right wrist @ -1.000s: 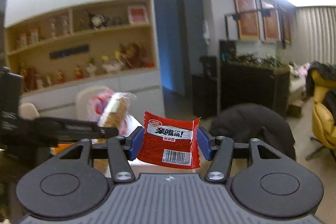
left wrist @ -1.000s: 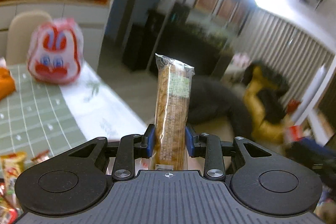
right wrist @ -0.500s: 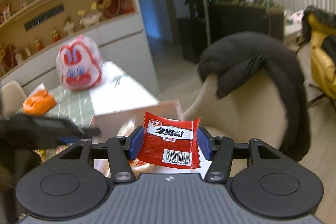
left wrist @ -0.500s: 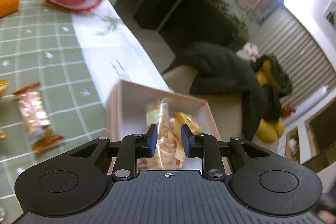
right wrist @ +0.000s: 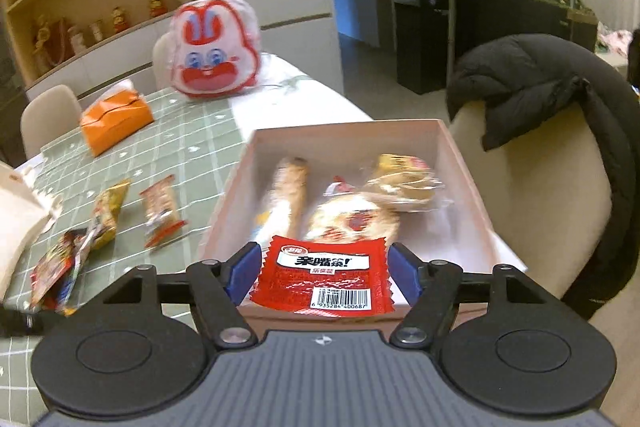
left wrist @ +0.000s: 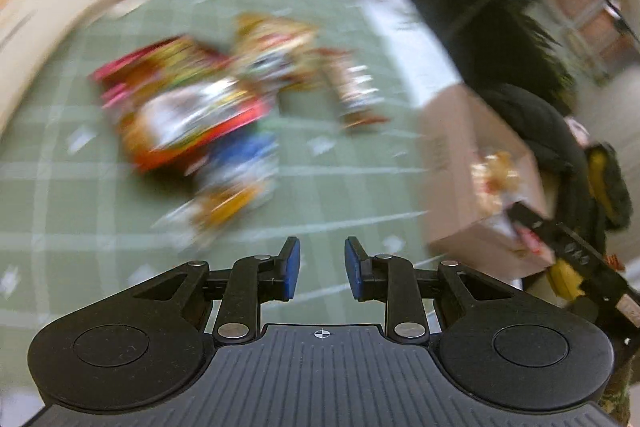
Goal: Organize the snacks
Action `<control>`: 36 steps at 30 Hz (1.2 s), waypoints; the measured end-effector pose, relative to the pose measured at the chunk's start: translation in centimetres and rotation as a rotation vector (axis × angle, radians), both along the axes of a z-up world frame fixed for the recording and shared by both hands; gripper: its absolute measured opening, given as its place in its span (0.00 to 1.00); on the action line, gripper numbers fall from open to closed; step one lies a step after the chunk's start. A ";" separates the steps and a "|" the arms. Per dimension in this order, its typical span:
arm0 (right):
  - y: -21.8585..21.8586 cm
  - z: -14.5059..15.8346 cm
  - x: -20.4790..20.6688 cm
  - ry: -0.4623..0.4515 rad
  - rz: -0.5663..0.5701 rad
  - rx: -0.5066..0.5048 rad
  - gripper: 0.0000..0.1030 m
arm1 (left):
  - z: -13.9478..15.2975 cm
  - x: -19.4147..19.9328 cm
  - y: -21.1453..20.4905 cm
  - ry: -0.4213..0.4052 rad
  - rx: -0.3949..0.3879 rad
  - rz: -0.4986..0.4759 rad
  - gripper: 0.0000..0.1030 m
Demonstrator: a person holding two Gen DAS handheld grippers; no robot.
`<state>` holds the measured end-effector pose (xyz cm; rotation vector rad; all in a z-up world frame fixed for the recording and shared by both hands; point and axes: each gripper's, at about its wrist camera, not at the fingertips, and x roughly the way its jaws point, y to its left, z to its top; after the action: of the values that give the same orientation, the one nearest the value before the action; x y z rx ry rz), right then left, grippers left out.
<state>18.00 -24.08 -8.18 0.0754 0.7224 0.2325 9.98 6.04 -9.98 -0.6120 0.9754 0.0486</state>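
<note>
Right gripper (right wrist: 325,269): above the near edge of the box (right wrist: 468,163). A red packet (right wrist: 324,277) sits between its blue fingers (right wrist: 242,267). The jaws have just been opening; a gap shows at each side of the packet, so it is released, not pressed.

Left gripper (left wrist: 318,265): fingers (left wrist: 290,267) parted with nothing between them, having just been closing; below is the green checked counter (left wrist: 360,187).

Box: pale pink, open-topped, at the counter's right edge beside a cream chair (right wrist: 532,195) draped with a black jacket (right wrist: 560,79). Contents: a long biscuit pack (right wrist: 290,191), a round pastry (right wrist: 352,219), a clear bag (right wrist: 404,183).

Counter, left of the box: loose snacks (right wrist: 160,211), lying apart from one another; in the left wrist view they appear as a blurred heap (left wrist: 208,107).

Counter, far end: orange tissue pack (right wrist: 116,117) and rabbit-face bag (right wrist: 214,57), well apart from the box.
</note>
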 end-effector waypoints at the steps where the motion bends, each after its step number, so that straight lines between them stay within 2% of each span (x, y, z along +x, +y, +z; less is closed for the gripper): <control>1: 0.6 0.0 -0.3 -0.014 0.013 -0.009 0.71 | -0.3 -0.8 0.8 0.019 -0.006 0.024 0.27; 5: 2.7 -0.3 -0.6 -0.130 -0.023 -0.102 0.71 | 0.1 -4.0 3.9 0.016 -0.023 0.091 0.27; 7: 2.6 -0.2 0.0 -0.160 -0.024 -0.119 0.71 | 0.4 -4.7 4.7 0.012 -0.025 0.115 0.27; 11: -0.5 1.5 1.3 -0.108 0.023 -0.031 0.76 | 0.3 -5.7 6.1 0.026 -0.032 0.147 0.27; 14: -2.0 2.6 2.9 -0.075 -0.023 -0.032 0.76 | -0.6 -5.2 6.6 0.040 -0.037 0.150 0.27; 17: -1.4 3.5 4.6 -0.032 -0.049 -0.006 0.76 | -1.1 -4.5 7.4 0.050 -0.041 0.146 0.27; 20: 2.5 4.1 5.6 0.010 0.048 0.030 0.76 | -1.2 -3.8 8.0 0.036 -0.030 0.130 0.27; 26: 15.2 2.6 8.1 0.083 0.323 0.051 0.76 | -1.0 -2.9 9.0 0.040 -0.013 0.128 0.27; 31: 22.4 0.1 13.7 0.116 0.303 0.035 0.76 | 0.7 -1.8 10.0 -0.001 0.000 0.094 0.27; 35: 24.2 -1.1 15.4 0.170 0.317 0.041 0.75 | 1.3 0.1 11.6 -0.051 0.016 0.117 0.27; 36: 24.3 -1.1 15.0 0.173 0.349 0.054 0.70 | 1.1 0.6 12.0 -0.055 0.008 0.128 0.27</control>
<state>33.03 0.23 -9.32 0.0202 0.9001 0.5841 10.61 18.02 -8.85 -0.6647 0.8821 0.1484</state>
